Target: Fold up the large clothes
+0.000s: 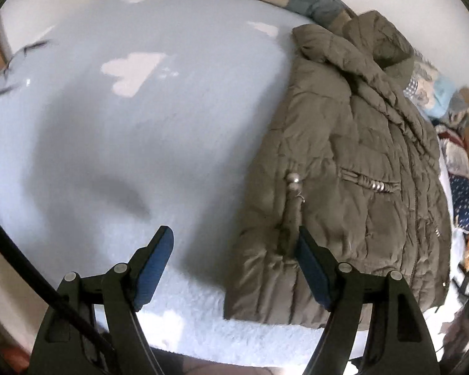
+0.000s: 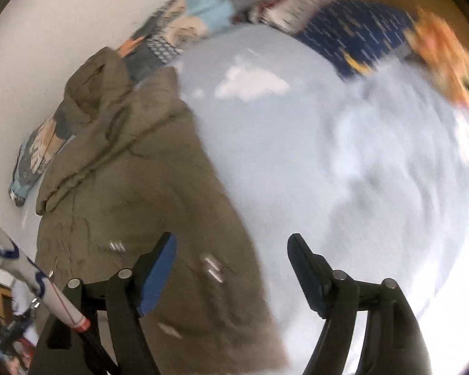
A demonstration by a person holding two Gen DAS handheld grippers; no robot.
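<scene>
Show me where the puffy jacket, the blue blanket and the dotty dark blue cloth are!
puffy jacket point(image 1: 353, 168), left wrist view, on its front by the pocket.
blue blanket point(image 1: 140, 131), left wrist view, on a bare stretch.
dotty dark blue cloth point(image 2: 359, 28), right wrist view, on its middle.

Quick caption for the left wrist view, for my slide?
Open left tongs hover empty over a pale blue blanket, beside a folded olive puffer jacket.

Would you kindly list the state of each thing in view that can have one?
Jacket: zipped, lying flat on the blanket, sleeves folded in, held by neither gripper.
Blanket: spread out, lightly rumpled.
Left gripper: open, empty.
Right gripper: open, empty.
Patterned quilt: bunched along the wall.
</scene>
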